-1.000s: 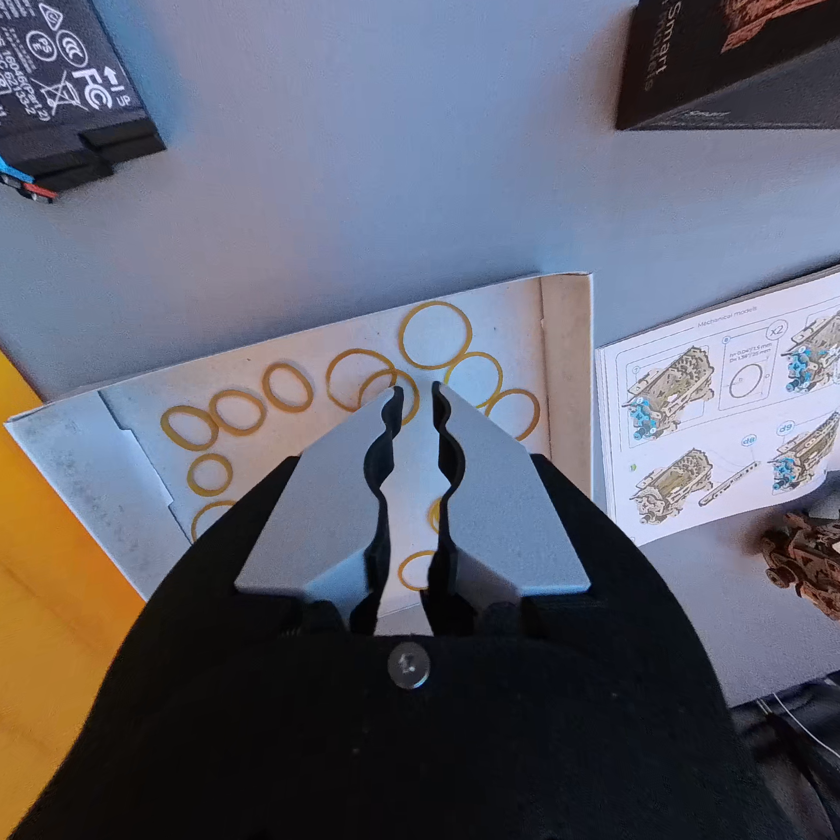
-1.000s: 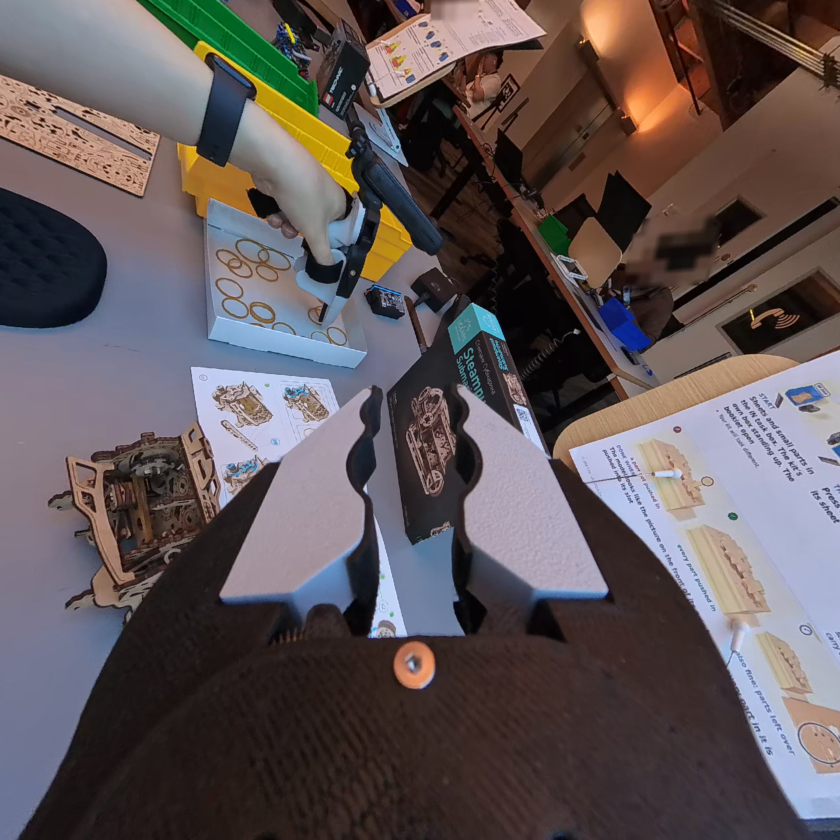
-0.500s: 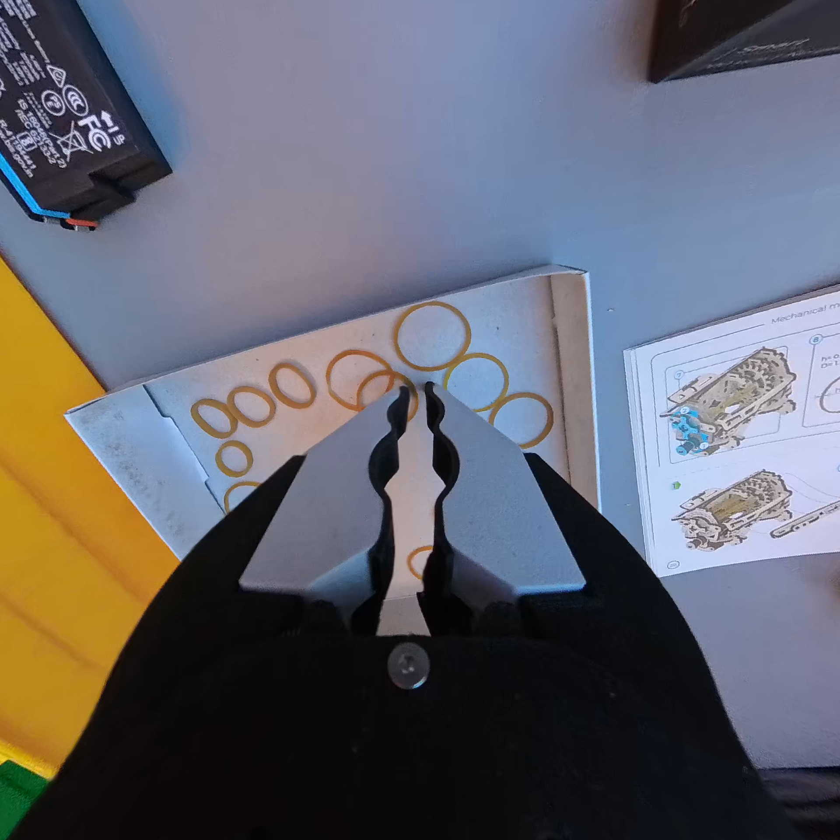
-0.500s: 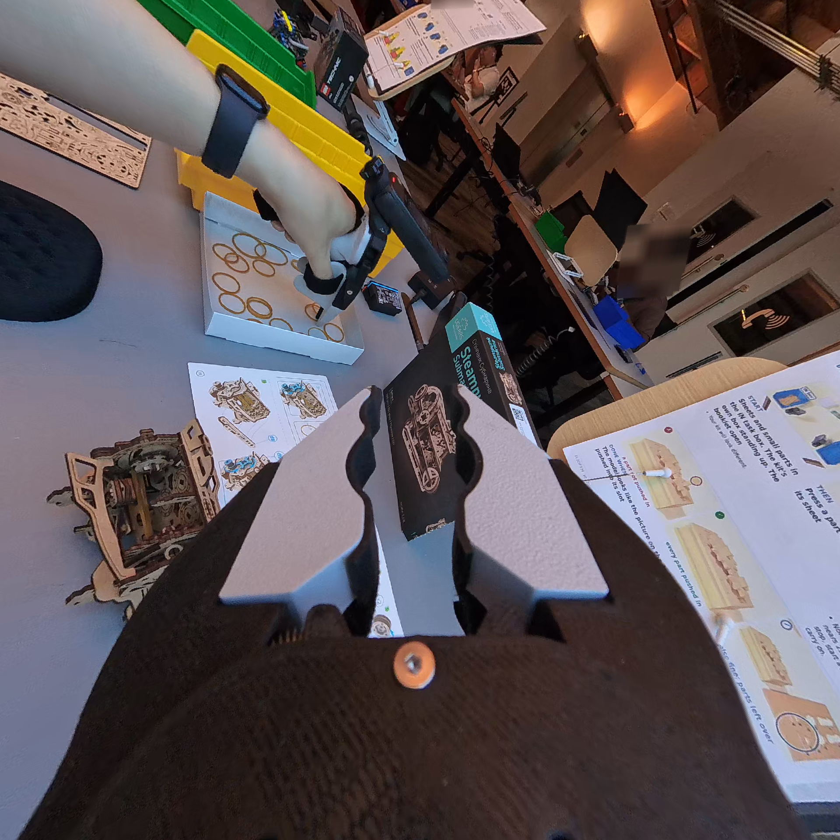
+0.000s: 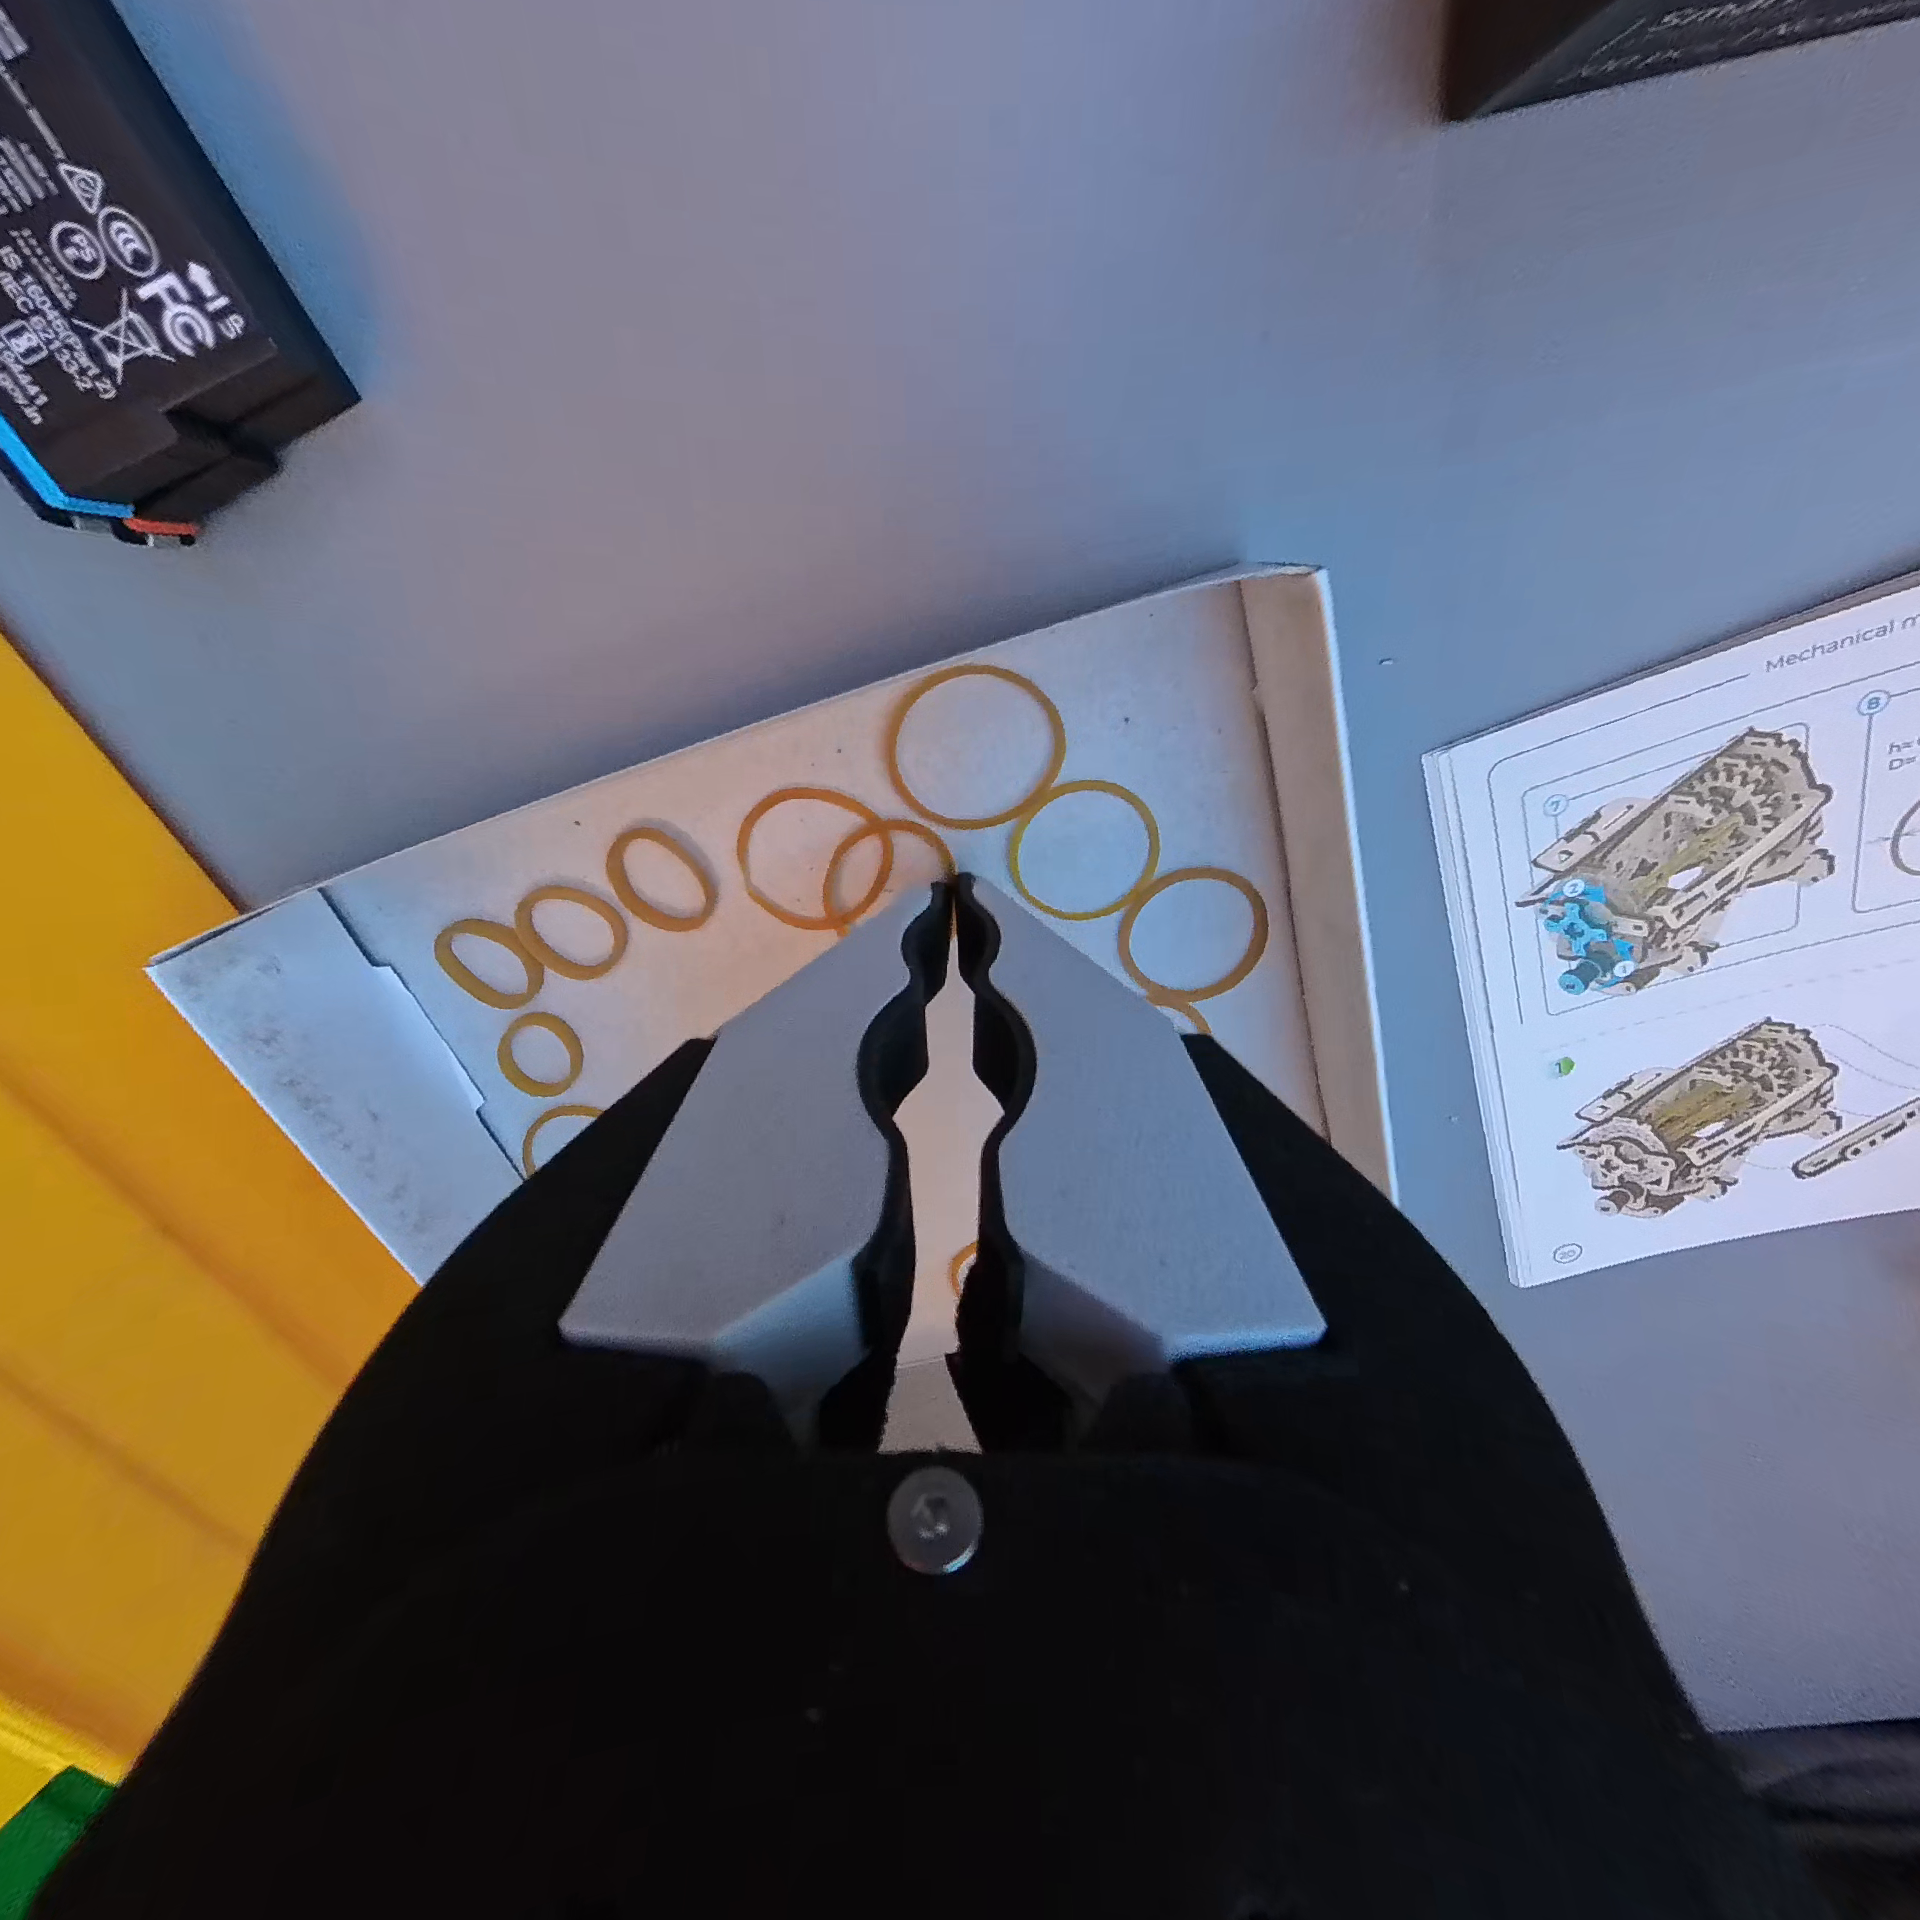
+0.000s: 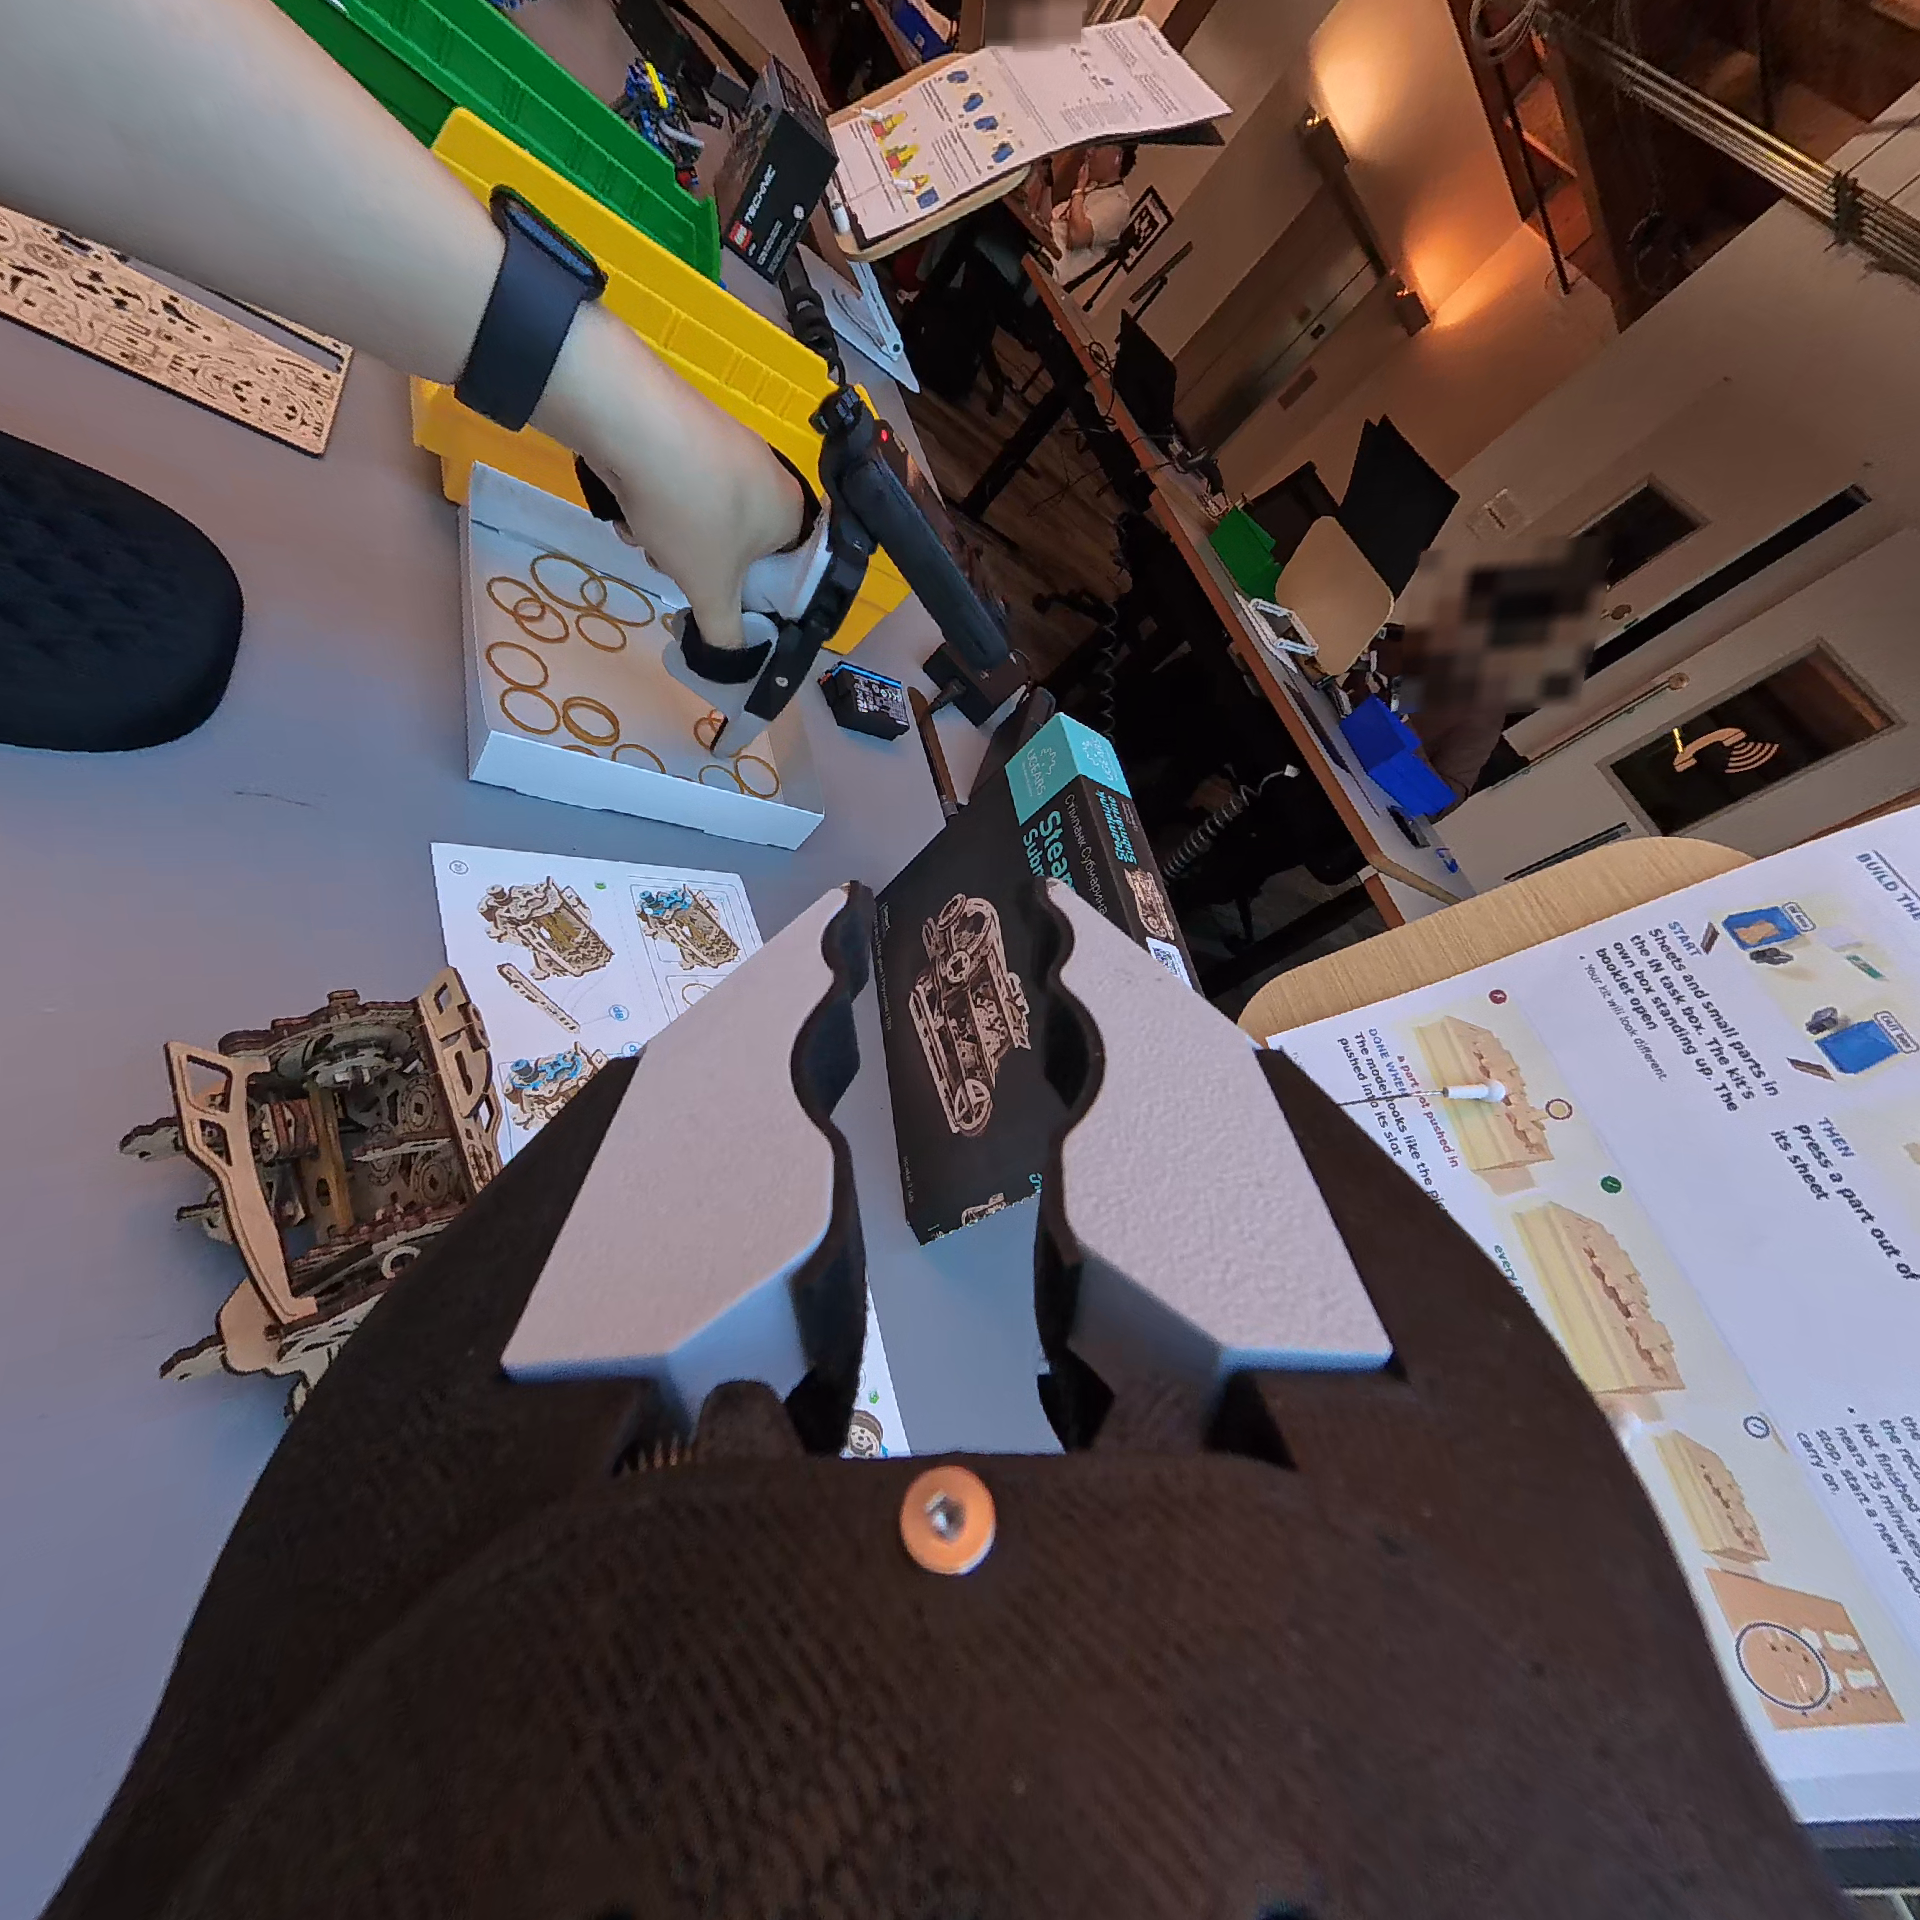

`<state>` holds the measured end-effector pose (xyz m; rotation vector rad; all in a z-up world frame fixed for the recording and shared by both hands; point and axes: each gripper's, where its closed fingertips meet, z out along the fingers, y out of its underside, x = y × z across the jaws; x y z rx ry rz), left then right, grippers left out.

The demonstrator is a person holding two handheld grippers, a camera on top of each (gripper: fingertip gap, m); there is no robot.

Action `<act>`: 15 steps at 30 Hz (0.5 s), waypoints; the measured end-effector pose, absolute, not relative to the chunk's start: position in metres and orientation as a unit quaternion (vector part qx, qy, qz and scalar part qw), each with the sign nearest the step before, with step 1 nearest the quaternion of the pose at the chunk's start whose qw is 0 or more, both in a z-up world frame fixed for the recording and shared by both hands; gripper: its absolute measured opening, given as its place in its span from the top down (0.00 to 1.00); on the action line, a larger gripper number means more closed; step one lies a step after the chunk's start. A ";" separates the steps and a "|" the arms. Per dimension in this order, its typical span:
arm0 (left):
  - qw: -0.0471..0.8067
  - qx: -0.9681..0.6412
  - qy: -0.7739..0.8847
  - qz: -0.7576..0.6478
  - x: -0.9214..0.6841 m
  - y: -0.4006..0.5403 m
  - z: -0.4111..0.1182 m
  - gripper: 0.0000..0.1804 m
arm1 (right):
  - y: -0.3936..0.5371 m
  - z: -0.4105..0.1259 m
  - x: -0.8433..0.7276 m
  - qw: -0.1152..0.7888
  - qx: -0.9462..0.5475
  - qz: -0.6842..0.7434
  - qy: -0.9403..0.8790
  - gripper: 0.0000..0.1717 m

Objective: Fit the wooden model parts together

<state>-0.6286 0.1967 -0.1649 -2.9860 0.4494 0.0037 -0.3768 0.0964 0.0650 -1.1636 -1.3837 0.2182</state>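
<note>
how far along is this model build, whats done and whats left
Done: the wooden model stands largely assembled beside the open booklet. In hand: the left tongs are shut at the edge of a rubber band in the white tray. The right tongs are open. Left: fitting the band onto the model.

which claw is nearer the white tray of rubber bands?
Left. The left claw is down inside the white tray, tips closed at a rubber band. The right claw hangs open farther back, near the black box.

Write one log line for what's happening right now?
left gripper: shut on rubber band in white tray | right gripper: open, holding nothing | wooden model: untouched
</note>
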 end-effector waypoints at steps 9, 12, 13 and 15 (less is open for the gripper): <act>0.095 -0.981 0.150 -0.073 -0.616 0.198 -0.143 1.00 | 0.099 0.059 -0.379 0.607 -0.509 0.102 -0.602 0.83; 0.100 -0.972 0.174 -0.124 -0.600 0.189 -0.125 1.00 | 0.099 0.053 -0.382 0.600 -0.510 0.107 -0.606 0.83; 0.102 -0.966 0.187 -0.146 -0.592 0.183 -0.117 1.00 | 0.099 0.051 -0.384 0.598 -0.510 0.111 -0.608 0.83; 0.106 -0.949 0.222 -0.197 -0.571 0.168 -0.097 1.00 | 0.099 0.044 -0.390 0.591 -0.510 0.120 -0.613 0.83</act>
